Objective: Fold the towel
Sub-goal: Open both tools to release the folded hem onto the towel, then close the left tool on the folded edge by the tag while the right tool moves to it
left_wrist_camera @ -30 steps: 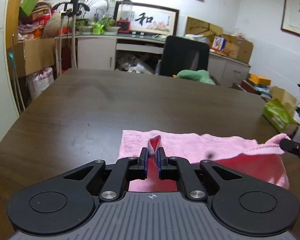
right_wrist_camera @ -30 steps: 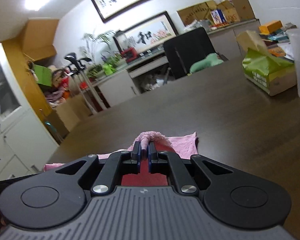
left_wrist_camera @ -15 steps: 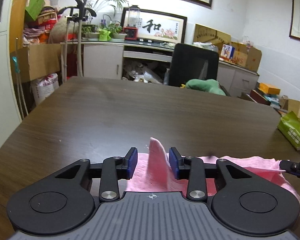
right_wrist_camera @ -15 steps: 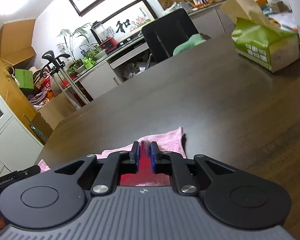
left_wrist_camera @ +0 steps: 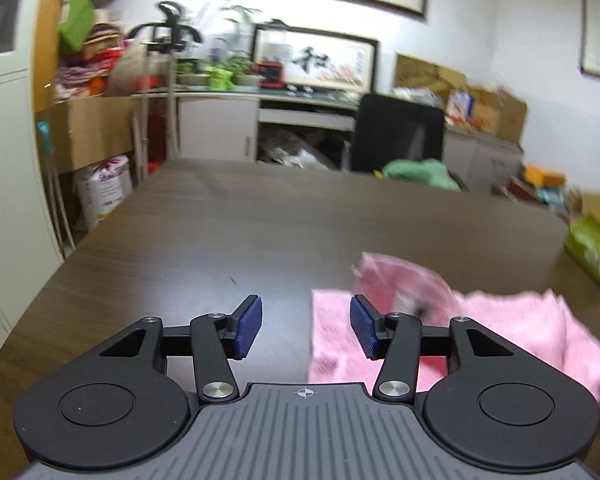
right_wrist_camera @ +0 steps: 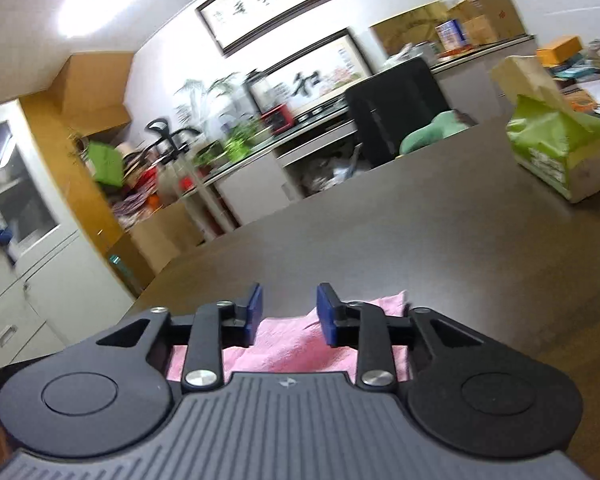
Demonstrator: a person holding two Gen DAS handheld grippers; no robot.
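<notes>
Left gripper (left_wrist_camera: pixel 306 330): matte black linkage arms, silver pivot screws, round black discs either side, ribbed grey housing bearing a small crosshair mark, blue ridged pads (left_wrist_camera: pixel 247 326). Right gripper (right_wrist_camera: pixel 288 314): same build, blue pads (right_wrist_camera: pixel 327 314), small logo on its housing.

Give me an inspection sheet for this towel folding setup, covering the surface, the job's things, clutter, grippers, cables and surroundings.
Surface: dark wooden table, mostly bare.
Job's things: pink towel lying rumpled on the table, one flap standing up; no pad presses on it.
Clutter: green tissue pack on the table's far right.
Grippers: left gripper open, jaws just been opening, over the towel's left edge; right gripper open, jaws just been opening, towel beneath the gap.
Cables: nothing seen.
Surroundings: black chair with a green cushion, cabinets, framed calligraphy, cardboard boxes.
</notes>
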